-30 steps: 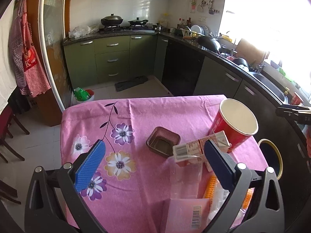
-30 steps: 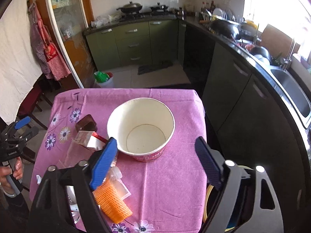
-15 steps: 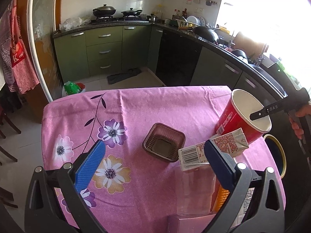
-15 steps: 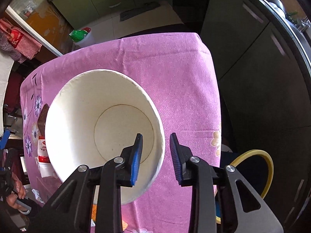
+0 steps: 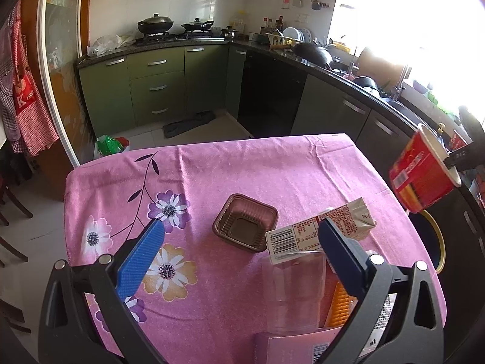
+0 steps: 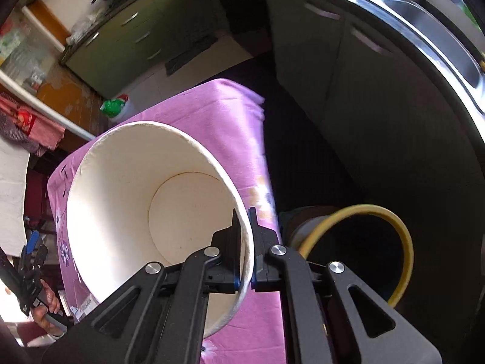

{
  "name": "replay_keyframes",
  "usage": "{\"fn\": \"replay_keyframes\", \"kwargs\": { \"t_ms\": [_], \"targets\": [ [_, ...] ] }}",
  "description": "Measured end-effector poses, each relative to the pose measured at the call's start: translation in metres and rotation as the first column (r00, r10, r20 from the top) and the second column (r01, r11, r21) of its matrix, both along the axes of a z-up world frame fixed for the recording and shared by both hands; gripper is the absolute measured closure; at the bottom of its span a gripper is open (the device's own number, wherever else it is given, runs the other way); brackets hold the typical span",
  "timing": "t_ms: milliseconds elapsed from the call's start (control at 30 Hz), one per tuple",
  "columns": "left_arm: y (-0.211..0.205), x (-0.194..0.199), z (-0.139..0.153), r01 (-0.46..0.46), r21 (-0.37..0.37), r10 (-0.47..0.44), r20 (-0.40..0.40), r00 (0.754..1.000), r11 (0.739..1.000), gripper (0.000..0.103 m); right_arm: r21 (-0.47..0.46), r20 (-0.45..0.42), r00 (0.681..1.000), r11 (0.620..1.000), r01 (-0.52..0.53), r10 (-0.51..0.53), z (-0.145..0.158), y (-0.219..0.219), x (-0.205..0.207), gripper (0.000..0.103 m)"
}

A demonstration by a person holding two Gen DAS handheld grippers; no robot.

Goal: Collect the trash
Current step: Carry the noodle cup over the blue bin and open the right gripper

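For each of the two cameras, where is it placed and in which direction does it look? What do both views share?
Left wrist: on the left tongs, looking forward and down over the pink table at the tray, carton and kitchen; its open blue pads show.
Right wrist: on the right tongs, looking steeply down; its jaws pinch the cup rim, with the bin on the floor beside the table; a hand shows at the left edge.
Shared: table, cup, bin, green cabinets.

A home kitchen: green cabinets [image 5: 157,88], woks on the hob [image 5: 155,25] (dish rack [image 5: 298,35] crammed), sink [image 5: 403,106].
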State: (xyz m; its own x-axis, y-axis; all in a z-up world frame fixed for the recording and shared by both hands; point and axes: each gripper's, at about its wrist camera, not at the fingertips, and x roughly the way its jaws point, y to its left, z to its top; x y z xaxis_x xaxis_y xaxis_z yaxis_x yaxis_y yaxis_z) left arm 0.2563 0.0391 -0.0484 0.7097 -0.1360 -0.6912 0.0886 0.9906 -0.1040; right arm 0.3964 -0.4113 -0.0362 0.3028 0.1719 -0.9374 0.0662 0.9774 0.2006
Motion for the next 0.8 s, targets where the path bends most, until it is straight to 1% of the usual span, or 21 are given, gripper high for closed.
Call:
{"fn": "replay_keyframes", "kwargs": {
  "t_ms": [67, 133, 200, 300, 400, 500, 667, 767, 800],
  "targets": [
    [-0.003, -0.002, 0.001, 0.010, 0.008, -0.010, 0.005, 1.000, 1.000, 0.006, -0.003, -0.003, 0.996, 0.996, 0.084, -0.084, 0.003, -0.046, -0.021, 0.098],
    [-0.007, -0.004, 0.003, 0.020, 0.015, -0.021, 0.011, 1.000, 1.000, 0.006, -0.008, -0.018, 0.985, 0.985, 0.171, -0.171, -0.010, -0.089, -0.040, 0.098],
    [-0.010, -0.006, 0.005, 0.027, 0.020, -0.027, 0.015, 1.000, 0.999, 0.006, -0.013, -0.043, 0.969, 0.970, 0.244, -0.245, -0.033, -0.123, -0.056, 0.098],
    [-0.013, -0.007, 0.007, 0.035, 0.022, -0.035, 0.015, 0.999, 0.999, 0.006, -0.014, -0.097, 0.942, 0.946, 0.323, -0.323, -0.076, -0.160, -0.070, 0.098],
    [-0.016, -0.008, 0.009, 0.042, 0.016, -0.042, 0.005, 0.999, 0.999, 0.006, -0.024, -0.137, 0.919, 0.928, 0.371, -0.371, -0.118, -0.179, -0.072, 0.098],
    [-0.018, -0.010, 0.012, 0.049, 0.022, -0.049, 0.001, 0.999, 0.999, 0.006, -0.020, -0.178, 0.905, 0.921, 0.389, -0.386, -0.156, -0.184, -0.069, 0.098],
    [-0.022, -0.011, 0.014, 0.046, 0.056, -0.045, -0.008, 0.999, 0.997, 0.006, -0.020, -0.235, 0.890, 0.917, 0.399, -0.392, -0.203, -0.183, -0.060, 0.096],
    [-0.023, -0.010, 0.014, 0.046, 0.066, -0.045, -0.017, 0.999, 0.997, 0.006, -0.031, -0.255, 0.883, 0.916, 0.399, -0.394, -0.223, -0.185, -0.058, 0.089],
    [-0.023, -0.009, 0.013, 0.047, 0.065, -0.046, -0.022, 0.999, 0.997, 0.006, -0.034, -0.260, 0.881, 0.916, 0.400, -0.395, -0.227, -0.184, -0.056, 0.082]
  ]
}}
